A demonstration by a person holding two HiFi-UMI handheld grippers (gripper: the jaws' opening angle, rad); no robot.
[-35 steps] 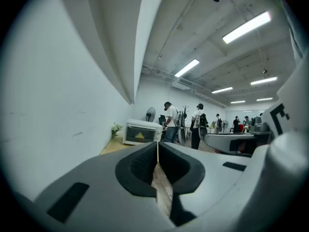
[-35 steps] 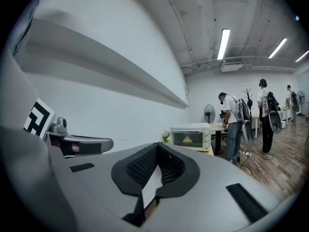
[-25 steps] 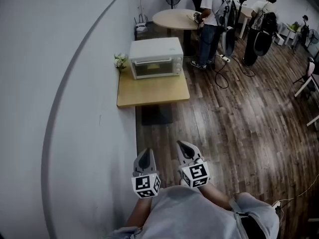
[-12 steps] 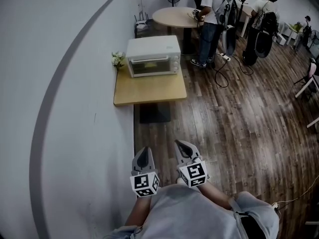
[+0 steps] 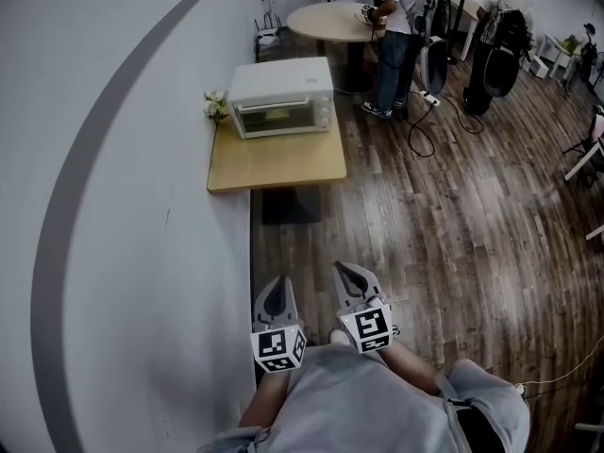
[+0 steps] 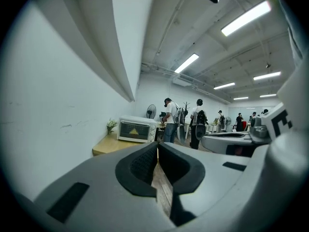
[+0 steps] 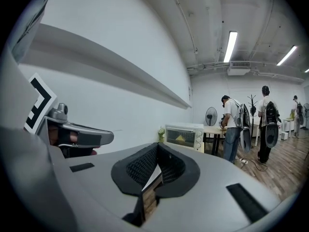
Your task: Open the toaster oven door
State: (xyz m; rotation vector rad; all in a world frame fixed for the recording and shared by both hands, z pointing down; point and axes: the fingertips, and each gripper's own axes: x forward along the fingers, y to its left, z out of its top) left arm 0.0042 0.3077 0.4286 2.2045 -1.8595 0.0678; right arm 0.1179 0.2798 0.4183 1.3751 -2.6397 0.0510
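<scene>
1. Dark wood-plank flooring and a white wall with a curving grey band fill the head view. A white toaster oven stands at the far end of a pale wooden table set against that wall, with its glass door shut.
2. Small white flowers sit just beside the oven on its wall side. Behind the oven is a round table, where a person in a white shirt stands.
3. Well apart from the oven, at the bottom of the head view, the left gripper and right gripper are side by side over the floor. Both point toward the oven, with their marker cubes nearest the wearer's grey clothing.
4. The left gripper view shows what the head view cannot: the black pads are pressed together with nothing between them. The oven appears small beyond the tips, slightly to their left, with a yellow shape plainly visible behind its glass.
5. The right gripper view shows those jaws closed and empty too. Here the oven lies beyond the tips and to their right, with a column of knobs beside its door. The other gripper's body juts in at the left edge.
6. Only the two gripper views take in the ceiling and its strip lights. Only the head view shows the bare tabletop in front of the oven door.
</scene>
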